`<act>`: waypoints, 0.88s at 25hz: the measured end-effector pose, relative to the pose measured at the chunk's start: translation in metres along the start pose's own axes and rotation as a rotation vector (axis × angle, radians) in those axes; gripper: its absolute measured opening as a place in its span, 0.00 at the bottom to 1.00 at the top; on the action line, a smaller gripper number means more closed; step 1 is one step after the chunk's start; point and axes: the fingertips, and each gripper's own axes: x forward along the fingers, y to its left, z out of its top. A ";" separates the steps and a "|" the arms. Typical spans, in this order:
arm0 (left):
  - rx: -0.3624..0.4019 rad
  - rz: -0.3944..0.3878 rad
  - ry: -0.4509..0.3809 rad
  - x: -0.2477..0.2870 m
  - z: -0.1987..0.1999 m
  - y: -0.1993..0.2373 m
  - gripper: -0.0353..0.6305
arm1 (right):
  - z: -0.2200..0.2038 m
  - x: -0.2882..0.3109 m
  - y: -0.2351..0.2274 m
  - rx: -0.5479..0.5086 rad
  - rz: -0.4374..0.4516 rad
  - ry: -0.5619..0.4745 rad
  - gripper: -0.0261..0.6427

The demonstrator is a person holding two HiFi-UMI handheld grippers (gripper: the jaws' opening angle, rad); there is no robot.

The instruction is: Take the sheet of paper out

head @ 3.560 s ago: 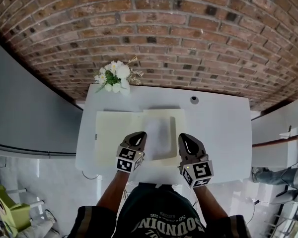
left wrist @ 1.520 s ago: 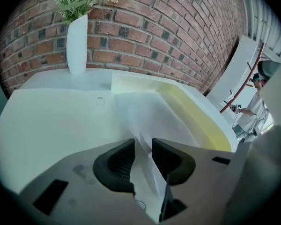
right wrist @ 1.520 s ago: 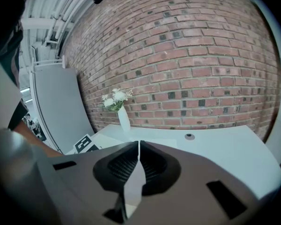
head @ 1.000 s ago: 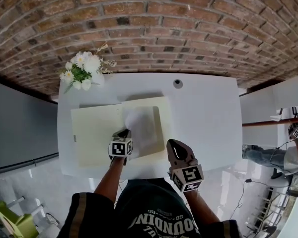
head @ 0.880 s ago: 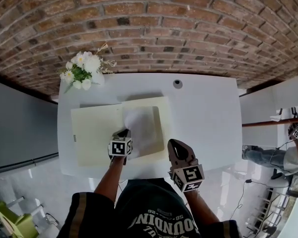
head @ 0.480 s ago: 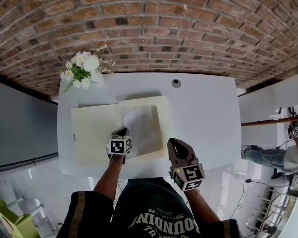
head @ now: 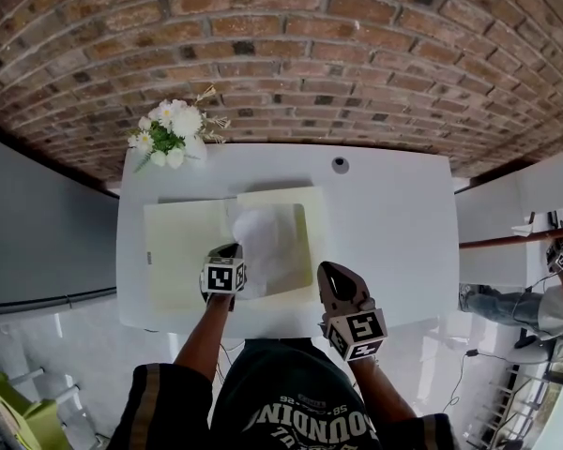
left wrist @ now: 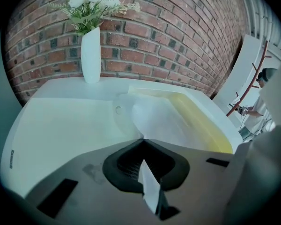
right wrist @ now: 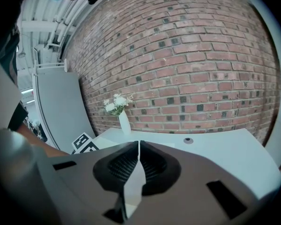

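An open cream folder [head: 178, 251] lies on the white table [head: 394, 223]. A thin white sheet of paper [head: 267, 251] rests on the folder's right half, its near-left part curled upward. My left gripper [head: 231, 249] is shut on that near-left edge. In the left gripper view the sheet [left wrist: 154, 121] runs out from the closed tips of the left gripper [left wrist: 143, 139] over the yellowish folder [left wrist: 196, 111]. My right gripper [head: 330, 270] hangs at the table's near edge, right of the folder. It is shut on nothing, and in its own view the right gripper [right wrist: 139, 144] shows jaws that meet.
A white vase of flowers [head: 174, 134] stands at the table's far left corner against the brick wall, seen close as the vase [left wrist: 91, 55]. A small round fitting [head: 340, 164] sits at the far middle. A grey panel borders the left side.
The left gripper has lifted slightly toward me with the sheet's edge in it, and the edge curls a bit more. The right gripper has stayed put.
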 end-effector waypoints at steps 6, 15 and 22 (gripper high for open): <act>0.009 0.021 -0.010 -0.011 0.005 0.015 0.07 | 0.004 0.002 0.005 -0.005 0.014 -0.014 0.14; 0.020 0.063 -0.025 -0.033 0.003 0.035 0.07 | 0.009 0.002 0.012 -0.027 0.020 -0.030 0.14; 0.024 0.094 -0.059 -0.052 0.006 0.048 0.07 | 0.014 0.001 0.016 -0.033 0.029 -0.050 0.14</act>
